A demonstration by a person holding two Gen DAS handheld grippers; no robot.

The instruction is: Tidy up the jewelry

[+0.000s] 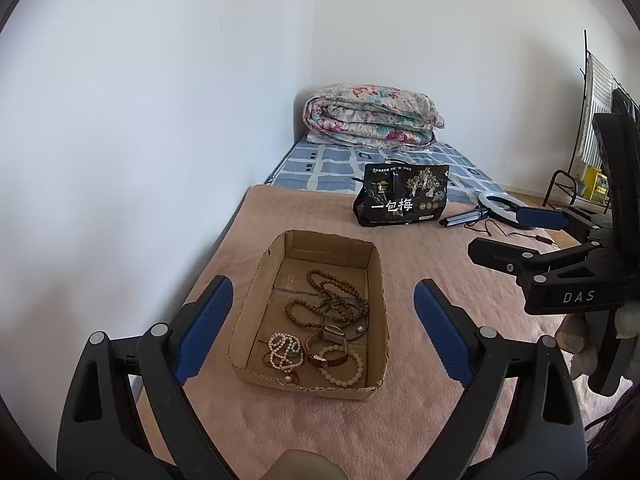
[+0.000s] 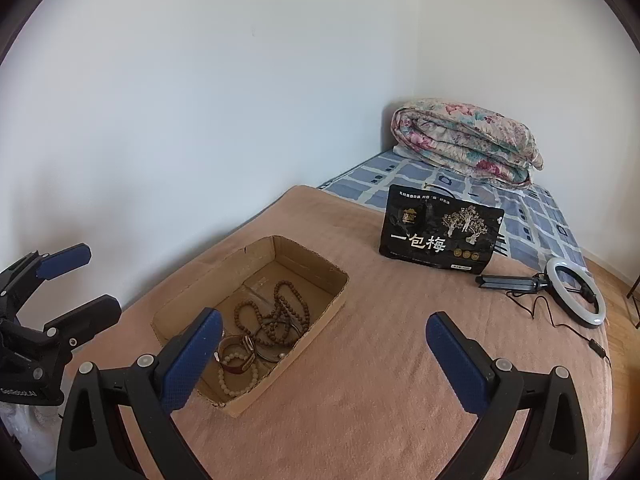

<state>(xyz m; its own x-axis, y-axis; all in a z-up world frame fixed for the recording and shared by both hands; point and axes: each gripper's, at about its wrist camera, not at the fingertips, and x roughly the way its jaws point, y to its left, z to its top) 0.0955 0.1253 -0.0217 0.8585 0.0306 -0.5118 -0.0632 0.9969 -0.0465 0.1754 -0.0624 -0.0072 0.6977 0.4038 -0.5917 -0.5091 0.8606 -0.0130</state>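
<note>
Currently both claws stand wide and empty; jewelry (image 1: 326,326) lies in the box (image 1: 378,276), directly ahead of the left gripper (image 1: 320,332); the right gripper (image 2: 324,360) hangs off to the box's right, so left is nearer.

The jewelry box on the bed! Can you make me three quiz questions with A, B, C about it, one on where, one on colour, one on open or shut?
1. Where is the jewelry?
A. Inside the box
B. On the black bag
C. On the quilt

2. What colour are the gripper pads?
A. Red
B. Blue
C. Yellow

3. How are both grippers?
A. Shut on beads
B. Shut, empty
C. Open, empty

Answers:
1 A: the beads and watch lie in the box.
2 B: the pads are blue.
3 C: the left gripper and right gripper have wide gaps, holding nothing.
</note>
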